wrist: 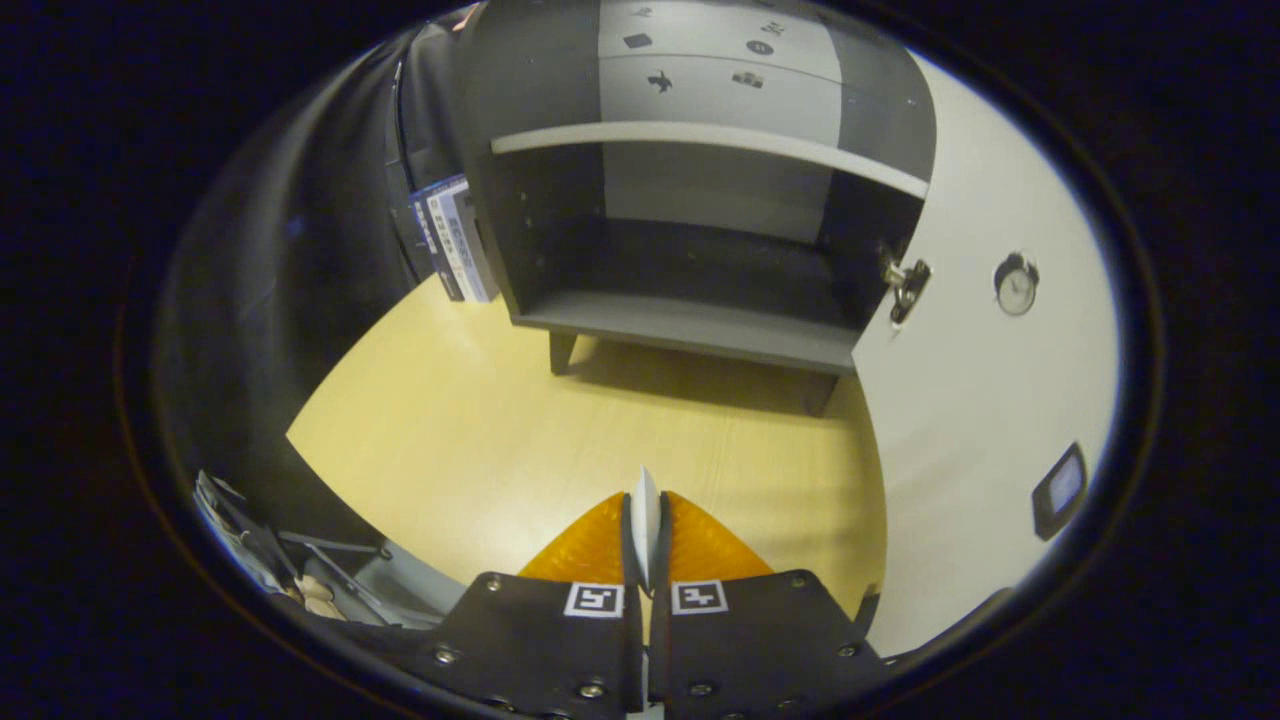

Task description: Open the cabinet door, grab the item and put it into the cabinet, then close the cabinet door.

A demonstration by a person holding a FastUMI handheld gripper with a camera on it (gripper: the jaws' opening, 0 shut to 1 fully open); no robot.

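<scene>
Gripper view, near to far. Closest: claw, fingers drawn narrow and pressed from both sides on a thin white flat item, held edge-on and upright, its tip poking just past the fingertips. Held above the pale yellow wood-grain desk, well short of the cabinet. Off to the left of the fingers and lower down, past the desk's edge: a jumble of grey and light-coloured objects, too blurred to identify. Farther ahead, standing on the desk on short legs: small dark grey cabinet, open at the front, with a dark interior, a bare bottom board and one light-coloured shelf across the upper part. Swung out to the right of the opening: white cabinet door, open toward the camera, a metal hinge at its inner edge joining it to the cabinet's right wall. On the door's face: a small round clock-like sticker and, lower, a small dark rectangular sticker. Just left of the cabinet, against its side: a few upright blue-and-white books or boxes. On the cabinet's light back panel, above the shelf: several small dark stickers.
</scene>
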